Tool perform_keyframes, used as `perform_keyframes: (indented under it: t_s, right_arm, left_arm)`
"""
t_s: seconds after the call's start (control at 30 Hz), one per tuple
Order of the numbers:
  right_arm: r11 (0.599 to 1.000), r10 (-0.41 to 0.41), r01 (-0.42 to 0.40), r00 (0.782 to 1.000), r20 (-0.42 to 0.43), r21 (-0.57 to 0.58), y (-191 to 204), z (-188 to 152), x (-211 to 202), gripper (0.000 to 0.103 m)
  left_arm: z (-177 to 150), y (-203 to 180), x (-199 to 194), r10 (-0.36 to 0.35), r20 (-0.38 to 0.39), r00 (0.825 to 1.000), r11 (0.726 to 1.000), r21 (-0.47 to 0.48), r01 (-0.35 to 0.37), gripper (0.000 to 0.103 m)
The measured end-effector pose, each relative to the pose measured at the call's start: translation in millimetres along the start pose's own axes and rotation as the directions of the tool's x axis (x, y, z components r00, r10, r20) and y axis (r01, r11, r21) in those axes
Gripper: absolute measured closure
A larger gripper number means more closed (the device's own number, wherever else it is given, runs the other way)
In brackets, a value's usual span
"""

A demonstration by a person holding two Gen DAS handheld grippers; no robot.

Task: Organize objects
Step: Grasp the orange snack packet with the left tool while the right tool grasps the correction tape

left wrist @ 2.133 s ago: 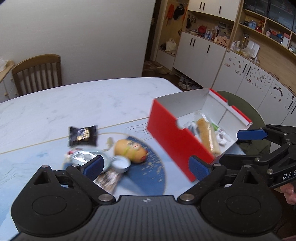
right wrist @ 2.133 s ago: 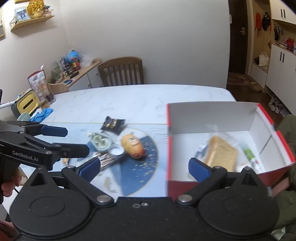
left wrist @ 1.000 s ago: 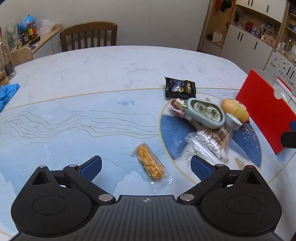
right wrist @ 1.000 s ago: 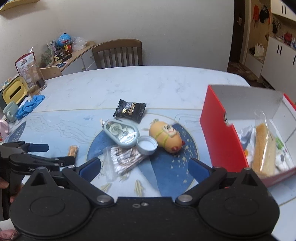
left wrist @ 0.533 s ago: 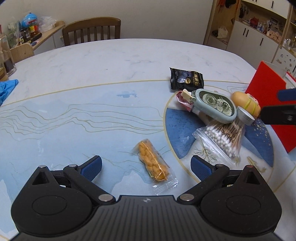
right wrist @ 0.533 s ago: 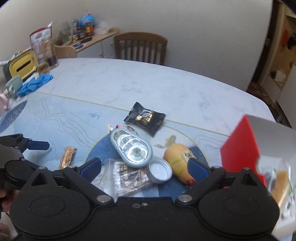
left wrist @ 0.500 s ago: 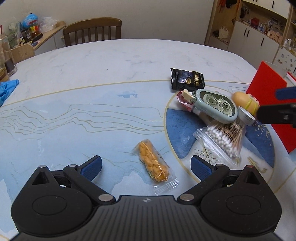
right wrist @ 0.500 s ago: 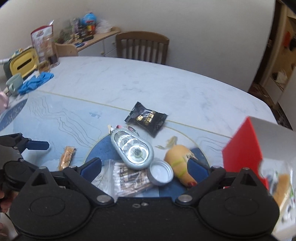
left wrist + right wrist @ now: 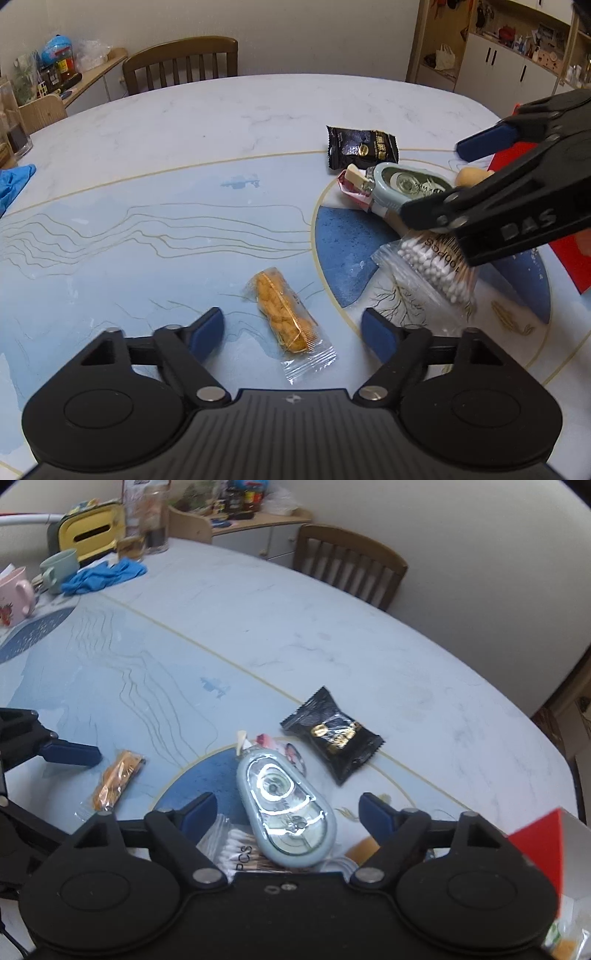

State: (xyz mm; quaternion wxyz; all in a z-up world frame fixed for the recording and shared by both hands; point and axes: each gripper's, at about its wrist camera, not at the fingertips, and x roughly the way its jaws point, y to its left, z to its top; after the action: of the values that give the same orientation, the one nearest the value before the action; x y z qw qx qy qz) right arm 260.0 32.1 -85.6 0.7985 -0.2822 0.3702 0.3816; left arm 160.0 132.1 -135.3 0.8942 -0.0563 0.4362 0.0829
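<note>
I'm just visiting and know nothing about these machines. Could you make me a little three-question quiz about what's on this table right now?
1. True or false: the left gripper is open.
2. Which item lies between the right gripper fingers?
A. black snack packet
B. correction tape dispenser
C. orange snack packet
3. Fill in: the cotton swabs are packed in a clear ____.

Key: 1 true; 2 B; 3 bag.
</note>
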Motion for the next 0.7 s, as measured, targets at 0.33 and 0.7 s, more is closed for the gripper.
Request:
perform_keyframes:
  t_s: [0.33, 0.7]
  right_arm:
    - [0.998, 0.008, -0.01, 0.999, -0.036, -0.066, 1.3, 1.8, 19.2, 0.032]
    - [0.999, 0.012, -0.012, 1.0, -0.02, -0.031, -3.2, 4.7, 11.8, 0.046]
  left_arm:
    - [3.9, 1.7, -3.1, 0.001, -0.003, 1.0, 1.0, -0.003, -0.001, 0.072]
    - [5.5, 10.6, -1.7, -0.014, -0.002, 1.0, 0.999, -0.032, 0.014, 0.083]
